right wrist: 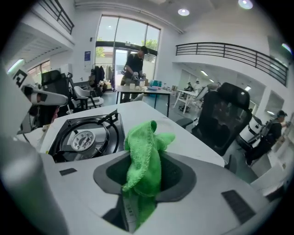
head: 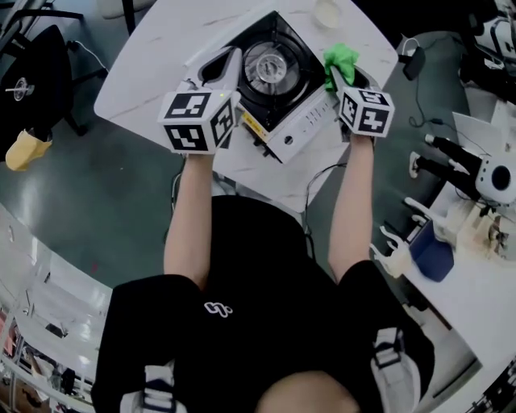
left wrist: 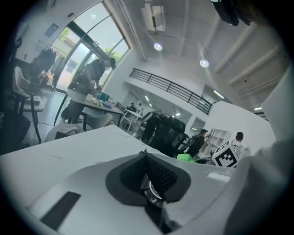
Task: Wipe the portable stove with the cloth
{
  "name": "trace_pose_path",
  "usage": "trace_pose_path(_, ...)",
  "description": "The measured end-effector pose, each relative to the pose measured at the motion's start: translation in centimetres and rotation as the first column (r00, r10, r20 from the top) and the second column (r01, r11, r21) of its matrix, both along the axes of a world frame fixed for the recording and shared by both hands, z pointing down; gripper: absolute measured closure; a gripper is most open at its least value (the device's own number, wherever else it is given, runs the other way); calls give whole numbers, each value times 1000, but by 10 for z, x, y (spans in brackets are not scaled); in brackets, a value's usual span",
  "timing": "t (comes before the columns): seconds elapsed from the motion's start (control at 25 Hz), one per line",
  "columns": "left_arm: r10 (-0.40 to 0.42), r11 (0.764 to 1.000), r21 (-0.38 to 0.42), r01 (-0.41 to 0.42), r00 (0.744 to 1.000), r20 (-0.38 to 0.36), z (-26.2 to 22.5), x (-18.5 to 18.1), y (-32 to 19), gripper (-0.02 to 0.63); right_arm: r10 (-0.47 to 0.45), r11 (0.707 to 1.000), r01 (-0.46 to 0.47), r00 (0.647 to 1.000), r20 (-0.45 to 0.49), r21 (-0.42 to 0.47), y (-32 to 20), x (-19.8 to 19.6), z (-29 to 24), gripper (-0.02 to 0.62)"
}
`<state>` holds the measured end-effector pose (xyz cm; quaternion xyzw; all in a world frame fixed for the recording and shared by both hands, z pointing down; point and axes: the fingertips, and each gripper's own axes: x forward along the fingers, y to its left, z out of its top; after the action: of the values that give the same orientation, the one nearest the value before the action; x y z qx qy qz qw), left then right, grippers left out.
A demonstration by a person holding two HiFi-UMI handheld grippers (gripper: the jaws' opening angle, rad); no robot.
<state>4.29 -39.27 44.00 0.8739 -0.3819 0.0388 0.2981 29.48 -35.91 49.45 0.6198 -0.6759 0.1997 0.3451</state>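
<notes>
The portable stove (head: 272,71) sits on the worktop (head: 153,73), toward its near edge. The left claw (head: 226,64) is just beside the stove's left side. The right claw (head: 344,74) is at the stove's right side, with the cloth (head: 342,58) standing up between its jaws. A small round dish (head: 327,13) lies on the worktop behind the stove, near the far edge.

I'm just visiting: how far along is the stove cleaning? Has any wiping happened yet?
Done: the green cloth is picked up, pinched in the right hand-held gripper. In hand: it is held up beside the portable stove's right edge, not on it. The left hand-held gripper is shut with nothing in it, near the stove's left edge. Left: the wiping itself. No wiped patch shows.
</notes>
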Motion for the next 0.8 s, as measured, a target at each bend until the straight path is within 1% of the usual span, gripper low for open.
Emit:
trace_pose_path(0.12, -35, 999, 1, 35, 999, -18, -3, -4, -3, 611, -127, 991, 123, 990, -67, -55, -9, -11, 4, 462)
trace_pose_path(0.24, -64, 998, -4, 64, 998, -29, 1, -11, -7, 611, -194, 981, 190, 972, -133, -43, -26, -23, -5, 462)
trace_pose_path(0.32, -78, 997, -12, 78, 996, -31, 5, -16, -5, 611, -236, 972, 233, 963, -130, -36, -36, -36, -11, 462)
trace_pose_path(0.48, -99, 995, -21, 99, 995, -26, 9, -26, -4, 611, -339, 940, 331, 936, -98, -87, -48, -69, 4, 462)
trace_pose_path(0.52, -102, 995, -22, 101, 994, -25, 9, -28, -3, 611, -351, 934, 343, 932, -93, -97, -50, -76, 8, 462)
trace_pose_path(0.6, -107, 994, -24, 106, 994, -24, 11, -32, -2, 611, -359, 932, 352, 929, -89, -89, -56, -86, 14, 462)
trace_pose_path(0.8, -123, 992, -26, 122, 992, -25, 12, -44, -3, 611, -327, 945, 323, 941, -83, -53, -76, -95, 12, 462)
